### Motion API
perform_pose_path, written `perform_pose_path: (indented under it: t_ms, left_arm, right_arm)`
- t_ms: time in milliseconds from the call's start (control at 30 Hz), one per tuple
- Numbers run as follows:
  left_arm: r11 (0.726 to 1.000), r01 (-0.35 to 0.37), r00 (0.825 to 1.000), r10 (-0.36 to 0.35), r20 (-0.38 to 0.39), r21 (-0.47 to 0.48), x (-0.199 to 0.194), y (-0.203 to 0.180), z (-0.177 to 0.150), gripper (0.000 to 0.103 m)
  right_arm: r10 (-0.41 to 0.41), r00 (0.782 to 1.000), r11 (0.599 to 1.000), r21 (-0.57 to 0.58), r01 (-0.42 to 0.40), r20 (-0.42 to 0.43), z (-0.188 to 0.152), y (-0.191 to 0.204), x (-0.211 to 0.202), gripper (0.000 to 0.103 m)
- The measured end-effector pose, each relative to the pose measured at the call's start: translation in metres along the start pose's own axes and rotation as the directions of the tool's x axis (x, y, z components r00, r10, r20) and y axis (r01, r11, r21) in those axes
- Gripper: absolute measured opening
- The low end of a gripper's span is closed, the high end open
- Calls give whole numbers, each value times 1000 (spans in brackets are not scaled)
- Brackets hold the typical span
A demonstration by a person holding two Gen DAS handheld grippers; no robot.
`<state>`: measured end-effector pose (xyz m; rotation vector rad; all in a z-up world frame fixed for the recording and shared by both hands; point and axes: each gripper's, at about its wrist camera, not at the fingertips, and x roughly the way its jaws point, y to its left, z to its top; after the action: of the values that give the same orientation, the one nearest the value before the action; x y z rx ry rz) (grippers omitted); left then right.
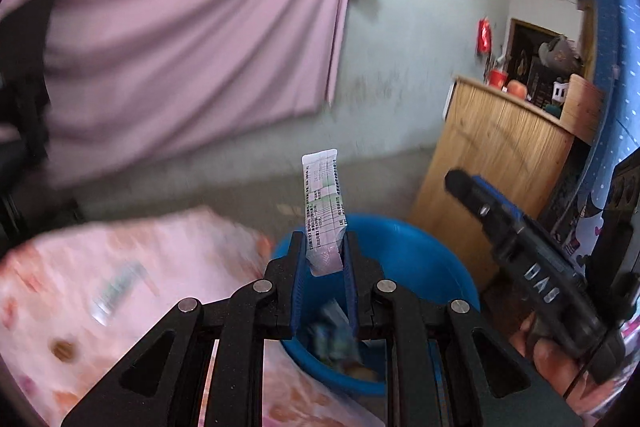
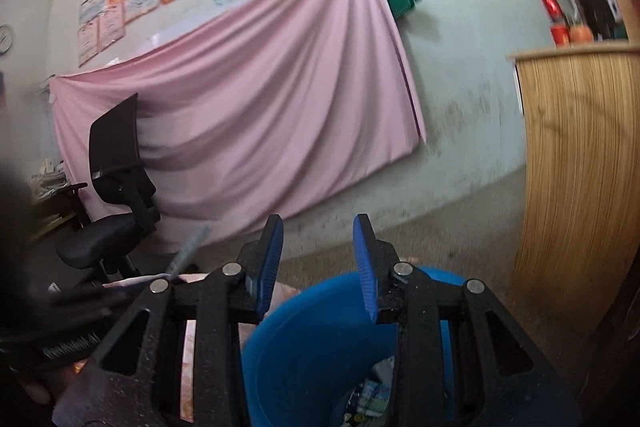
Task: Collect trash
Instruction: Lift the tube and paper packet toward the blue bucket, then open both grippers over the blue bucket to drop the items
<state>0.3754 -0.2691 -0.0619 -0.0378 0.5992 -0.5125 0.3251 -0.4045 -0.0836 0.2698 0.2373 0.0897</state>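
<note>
Left to right. Table (image 1: 132, 259), under a pink floral cloth, with blurred scraps on it that cannot be identified. Left gripper (image 1: 323, 259), pinching a printed sachet (image 1: 323, 219) by its lower end; the sachet stands upright above the near rim of the blue bin (image 1: 420, 259), which already holds wrappers. Right gripper (image 2: 318, 263), fingers spread and holding nothing, above the same bin. Cabinet (image 1: 492, 163), wooden, behind the bin.

The step in hand appears to be the drop. To do it well, carry the sachet forward until it hangs over the bin's open middle, clear of the rim and table edge, then part the fingers fully so the light sachet falls free rather than clinging to a pad.
</note>
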Motion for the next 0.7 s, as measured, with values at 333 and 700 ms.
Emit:
perform_pose_path:
  t_ms: [333,700]
  left_arm:
    - [998,35,982,-45,-186,-57,46,1,7,22]
    - [991,-11,991,-7,-131,-131,10,30,7,51]
  right_arm:
    - [-36,997,997,66,40,-62,-5,-26,8,67]
    - [-37,999,997,64,40,-38,2,-20,-2,83]
